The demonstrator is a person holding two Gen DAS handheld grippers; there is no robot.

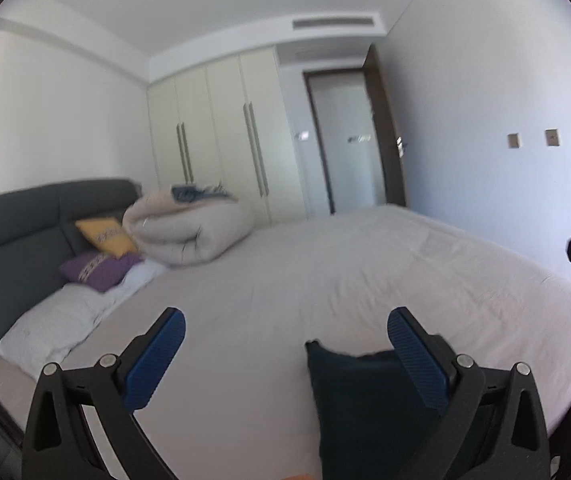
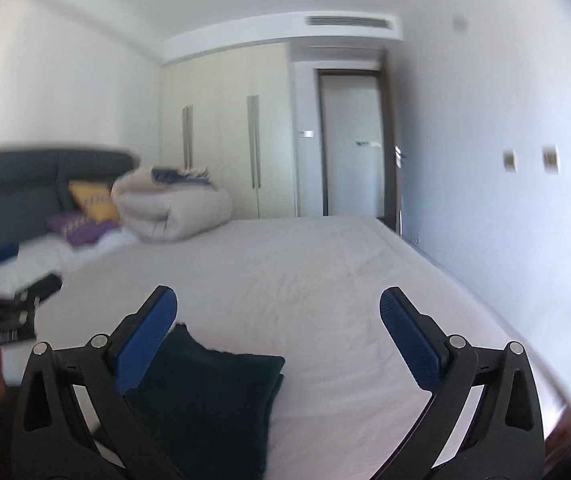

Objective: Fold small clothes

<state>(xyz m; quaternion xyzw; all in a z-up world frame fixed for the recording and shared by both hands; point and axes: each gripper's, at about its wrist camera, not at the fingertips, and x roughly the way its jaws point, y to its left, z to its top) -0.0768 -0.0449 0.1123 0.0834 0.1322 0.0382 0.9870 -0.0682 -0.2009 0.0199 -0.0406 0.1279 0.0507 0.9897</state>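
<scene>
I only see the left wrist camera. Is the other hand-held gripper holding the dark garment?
Observer: No. The right hand-held gripper is wide open, with nothing between its pads.
Operator: Is the garment all folded? A finger hides part of it for me.
Observer: The right wrist view shows the dark garment lying folded on the bed, with its layers stacked at the right edge.

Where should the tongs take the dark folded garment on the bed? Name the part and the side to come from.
Take the dark folded garment at its far right corner, where the stacked layers end on bare sheet. Come down from above with the right tongs, which stand open and empty. The cloth lies flat, so one pad must slide under the edge; this is a judgement.
</scene>
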